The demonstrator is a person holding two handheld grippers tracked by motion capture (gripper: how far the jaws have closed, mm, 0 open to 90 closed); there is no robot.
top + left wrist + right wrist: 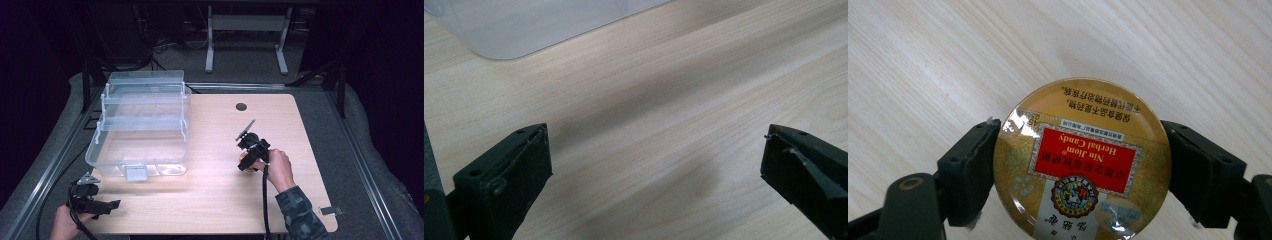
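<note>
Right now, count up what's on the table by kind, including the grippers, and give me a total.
Clear plastic tiered storage box: 1
Round gold candy tin, held in the right gripper: 1
Grippers: 2, the right gripper plus the left gripper, open over bare wood
Total: 4

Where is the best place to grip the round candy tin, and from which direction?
Grip the round candy tin across its widest part, on opposite rim edges, coming from above its flat lid, as the right gripper does; the curved rim centres between the jaws.
</note>
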